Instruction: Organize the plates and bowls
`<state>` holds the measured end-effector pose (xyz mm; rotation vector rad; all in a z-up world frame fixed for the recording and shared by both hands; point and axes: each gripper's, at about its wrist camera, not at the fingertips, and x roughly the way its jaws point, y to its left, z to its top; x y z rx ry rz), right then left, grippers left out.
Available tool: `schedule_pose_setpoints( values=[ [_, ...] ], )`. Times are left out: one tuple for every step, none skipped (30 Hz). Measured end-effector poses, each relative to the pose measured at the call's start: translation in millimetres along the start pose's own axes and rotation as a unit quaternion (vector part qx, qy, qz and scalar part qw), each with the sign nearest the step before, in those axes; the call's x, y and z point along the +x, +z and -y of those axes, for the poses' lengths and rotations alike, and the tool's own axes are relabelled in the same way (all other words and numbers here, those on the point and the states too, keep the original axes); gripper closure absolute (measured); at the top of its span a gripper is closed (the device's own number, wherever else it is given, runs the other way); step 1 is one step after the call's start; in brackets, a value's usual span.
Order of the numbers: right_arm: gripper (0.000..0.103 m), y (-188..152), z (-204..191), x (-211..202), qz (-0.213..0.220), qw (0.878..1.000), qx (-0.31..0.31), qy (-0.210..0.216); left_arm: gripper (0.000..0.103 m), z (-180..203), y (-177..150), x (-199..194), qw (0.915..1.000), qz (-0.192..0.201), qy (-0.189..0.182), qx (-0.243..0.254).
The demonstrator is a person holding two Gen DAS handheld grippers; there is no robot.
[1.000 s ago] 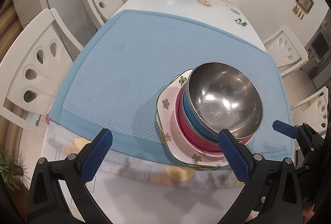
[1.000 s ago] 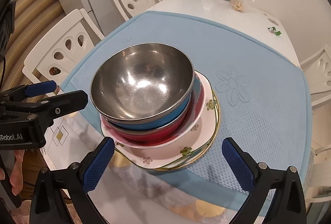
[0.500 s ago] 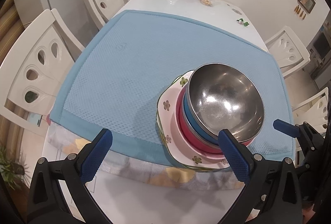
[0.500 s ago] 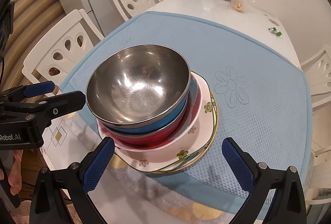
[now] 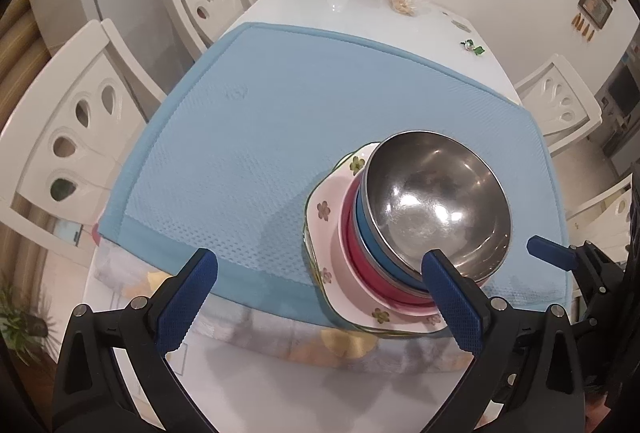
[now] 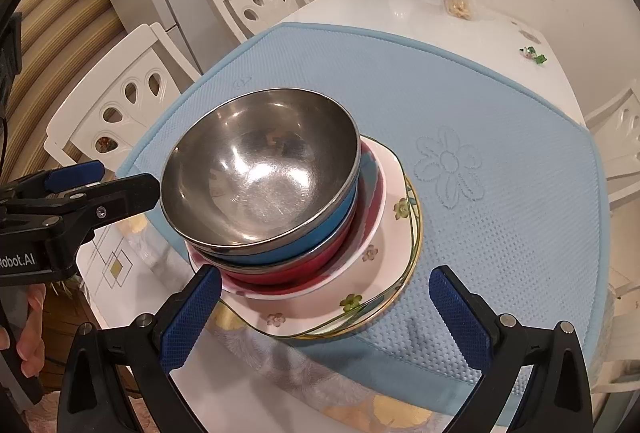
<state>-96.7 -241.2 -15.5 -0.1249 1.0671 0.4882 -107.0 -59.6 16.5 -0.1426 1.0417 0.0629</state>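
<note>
Stack (image 6: 280, 217) has slid lower-left in R view, nearer my R gripper (image 6: 324, 303); both grippers wide open, empty. Stack sits mid-frame at mat (image 6: 500, 233) edge. Steel bowl (image 6: 260, 169) leans, so steady w/ L gripper (image 5: 316, 291), go slow.
</note>
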Motion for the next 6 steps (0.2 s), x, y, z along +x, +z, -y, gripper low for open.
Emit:
schedule_pose_setpoints(
  values=[
    [0.0,0.0,0.0,-0.1,0.001,1.0,0.0,0.002,0.001,1.5,0.2,-0.7,1.0,0.003,0.004,0.004],
    [0.0,-0.4,0.5,-0.4,0.002,1.0,0.0,0.003,0.001,2.6,0.7,-1.1,0.9999,0.004,0.007,0.007],
    [0.0,-0.5,0.3,-0.3,0.002,1.0,0.0,0.004,0.001,3.8,1.0,-1.6,0.9999,0.007,0.01,0.011],
    [0.0,-0.7,0.0,-0.3,0.003,1.0,0.0,0.005,0.001,4.8,1.3,-2.1,0.9998,0.008,0.012,0.013],
    [0.0,-1.4,-0.2,-0.4,0.003,1.0,0.001,0.006,0.001,5.6,1.7,-2.3,0.9997,0.01,0.014,0.015],
    [0.0,-1.4,-0.1,-0.7,0.004,1.0,0.001,0.008,0.001,6.4,2.3,-2.3,0.9997,0.01,0.014,0.017]
  ],
)
